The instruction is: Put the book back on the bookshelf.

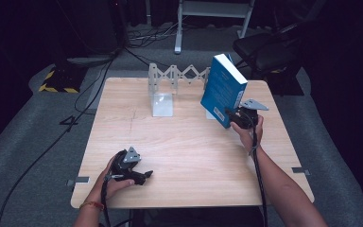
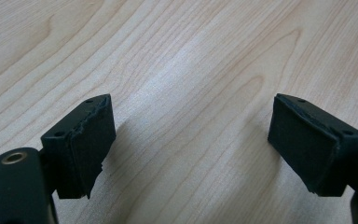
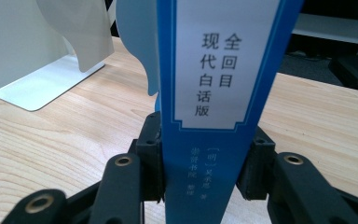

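**Evidently shelving: a blue book carried toward the rack**

Evidently the wooden table (image 1: pixel 179 142) has been laid out for standing books up: at its far edge stretches a white expanding rack (image 1: pixel 177 74) with zigzag arms, and just in front of that stands a white metal bookend (image 1: pixel 162 104), there to prop whatever lands beside it.

The blue book (image 1: pixel 223 90) is up off the table near the right far corner, well apart from the bookend, and tilted with its top leaning away from the person. It is held low, probably so that the upper part stays free to slide in against a support.

The right gripper (image 3: pixel 205 172) has its jaws clamped on the book's spine end, one pad on each cover.

The left gripper (image 1: pixel 139 177) rests near the front edge, its jaws spread with nothing between them, seemingly waiting.
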The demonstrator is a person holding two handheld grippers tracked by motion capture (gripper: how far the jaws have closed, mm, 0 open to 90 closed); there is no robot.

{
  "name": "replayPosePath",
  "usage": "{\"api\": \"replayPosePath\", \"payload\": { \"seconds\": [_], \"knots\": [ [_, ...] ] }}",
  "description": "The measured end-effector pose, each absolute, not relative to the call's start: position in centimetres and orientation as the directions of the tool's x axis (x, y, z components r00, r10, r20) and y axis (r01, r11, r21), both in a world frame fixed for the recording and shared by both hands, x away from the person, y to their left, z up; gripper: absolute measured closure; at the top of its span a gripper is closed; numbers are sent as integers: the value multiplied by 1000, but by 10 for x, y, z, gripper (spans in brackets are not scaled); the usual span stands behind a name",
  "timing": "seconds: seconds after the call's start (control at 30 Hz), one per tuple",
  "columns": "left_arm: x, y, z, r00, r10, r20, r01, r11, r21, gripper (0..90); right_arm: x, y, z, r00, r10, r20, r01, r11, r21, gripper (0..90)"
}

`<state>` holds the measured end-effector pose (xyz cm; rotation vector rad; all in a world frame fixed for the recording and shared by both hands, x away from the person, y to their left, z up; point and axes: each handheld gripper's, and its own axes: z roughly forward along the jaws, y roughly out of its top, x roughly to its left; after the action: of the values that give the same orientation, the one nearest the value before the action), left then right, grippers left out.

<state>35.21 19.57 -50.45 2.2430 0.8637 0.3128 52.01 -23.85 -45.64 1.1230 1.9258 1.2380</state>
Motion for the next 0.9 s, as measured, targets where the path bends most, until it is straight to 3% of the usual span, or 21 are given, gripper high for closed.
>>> {"api": "replayPosePath", "payload": {
  "seconds": [0.5, 0.9],
  "knots": [
    [352, 196, -504, 748, 663, -23, 492, -531, 690, 152, 526, -238, -454, -521, 849, -92, 333, 301, 893, 556],
    [352, 196, -504, 749, 662, -22, 491, -532, 690, 152, 517, -244, -443, -592, 796, -125, 364, 403, 840, 445]
  ]
}}
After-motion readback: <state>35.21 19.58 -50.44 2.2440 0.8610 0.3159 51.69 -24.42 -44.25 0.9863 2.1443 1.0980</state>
